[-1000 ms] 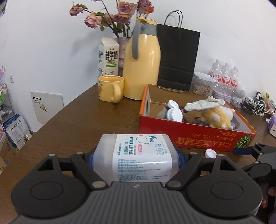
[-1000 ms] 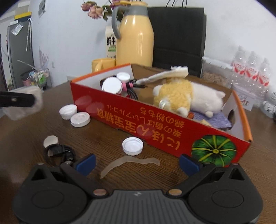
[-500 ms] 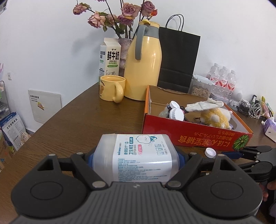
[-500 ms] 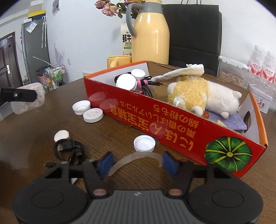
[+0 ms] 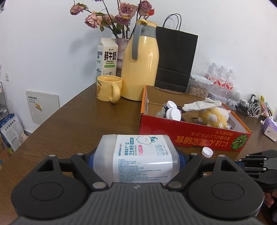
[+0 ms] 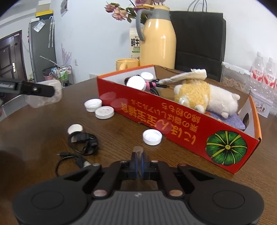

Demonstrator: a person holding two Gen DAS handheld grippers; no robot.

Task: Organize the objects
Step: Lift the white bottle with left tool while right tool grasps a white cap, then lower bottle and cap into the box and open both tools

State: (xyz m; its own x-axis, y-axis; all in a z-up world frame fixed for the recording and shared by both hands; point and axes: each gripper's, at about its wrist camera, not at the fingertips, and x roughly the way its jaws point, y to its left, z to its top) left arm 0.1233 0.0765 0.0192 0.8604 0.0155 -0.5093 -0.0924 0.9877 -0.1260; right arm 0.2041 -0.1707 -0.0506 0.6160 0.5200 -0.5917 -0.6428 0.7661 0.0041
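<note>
Item one: your left gripper (image 5: 136,156) is clamped on the cotton-swab box (image 5: 138,161), a clear plastic tub with a white label, held sideways between the blue pads above the wooden table (image 5: 72,119).

Item two: your right gripper (image 6: 139,158) has just been closing, and its blue pads now stand together with a thin translucent strip (image 6: 138,149) pinched between them, only the tip poking out past the tips (too little shows to say what the strip is).

Item three: the red cardboard box (image 6: 173,119) sits on the table ahead of both grippers, open at the top. Inside lie a yellow-and-white plush toy (image 6: 204,98), a folded cream cloth (image 6: 187,75) resting across it, white-capped bottles (image 6: 136,82) at the left end, and a blue-grey cloth under the toy.

Item four, loose on the table in the right wrist view: a white cap (image 6: 152,137) just beside the box's front wall, two more white lids (image 6: 98,108) near its left corner, a small white disc (image 6: 75,128) touching a coiled black cable (image 6: 83,143).

Item five, behind the box: yellow thermos jug (image 5: 140,69), yellow mug (image 5: 109,90), milk carton (image 5: 107,57), black paper bag (image 5: 174,60), dried roses (image 5: 119,13).
</note>
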